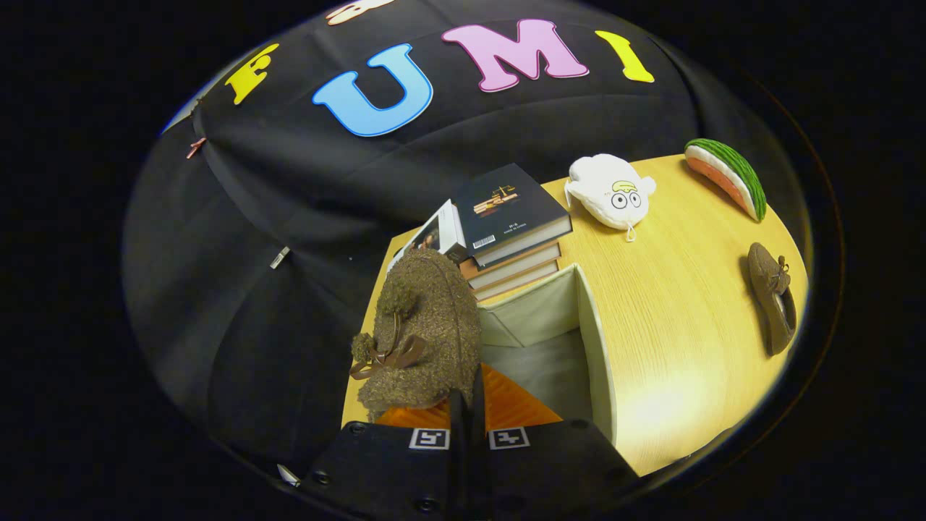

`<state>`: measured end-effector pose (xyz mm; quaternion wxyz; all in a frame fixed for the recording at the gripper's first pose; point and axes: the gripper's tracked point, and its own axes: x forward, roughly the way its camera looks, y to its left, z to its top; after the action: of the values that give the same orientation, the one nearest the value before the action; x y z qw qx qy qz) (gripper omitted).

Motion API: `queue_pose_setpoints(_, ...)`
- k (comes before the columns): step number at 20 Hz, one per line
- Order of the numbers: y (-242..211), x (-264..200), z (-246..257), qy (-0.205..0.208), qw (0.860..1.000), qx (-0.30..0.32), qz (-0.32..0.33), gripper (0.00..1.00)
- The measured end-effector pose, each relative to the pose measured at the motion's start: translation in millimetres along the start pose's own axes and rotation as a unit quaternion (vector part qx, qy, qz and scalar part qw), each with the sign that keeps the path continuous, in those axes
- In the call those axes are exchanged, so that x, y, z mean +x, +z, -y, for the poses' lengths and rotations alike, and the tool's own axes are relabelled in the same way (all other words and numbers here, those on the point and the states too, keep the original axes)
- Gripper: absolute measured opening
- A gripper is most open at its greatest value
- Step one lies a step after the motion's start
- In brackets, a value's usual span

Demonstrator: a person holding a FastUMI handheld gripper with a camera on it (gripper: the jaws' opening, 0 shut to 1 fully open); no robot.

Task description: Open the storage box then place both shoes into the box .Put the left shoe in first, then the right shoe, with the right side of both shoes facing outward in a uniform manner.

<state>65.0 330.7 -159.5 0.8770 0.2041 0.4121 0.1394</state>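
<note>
Gripper (466, 409) fingers are pressed close together, clamped on the rim of a fuzzy brown shoe (423, 333) that hangs just ahead of them, toe pointing away, small bow and pom-pom on its near left side. Shoe sits above the left wall of the open storage box (597, 340), a cream fabric box with its inside bottom visible, grey and bare, just right of the held shoe. Whether the shoe touches the box wall: cannot tell. Second brown shoe (774, 297) lies on its side on the wooden table (673, 289), well apart from the box, off to the right. Stack of books (510, 231) stands right behind the box, touching or nearly touching its far wall, dark-covered book on top. White plush toy (609, 192) with cartoon eyes lies beyond the books to the right; a watermelon slice toy (727, 177) sits farther right, near the table's far edge.
</note>
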Motion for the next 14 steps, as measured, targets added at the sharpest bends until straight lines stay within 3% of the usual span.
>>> queue_pose_setpoints(7,-20,18,3,-0.017,0.999,-0.022,-0.027,0.07)
queue_pose_setpoints(10,-36,19,-1,0.0,0.998,-0.031,-0.052,0.14)
queue_pose_setpoints(14,-53,12,2,0.004,0.994,-0.074,-0.08,0.73)
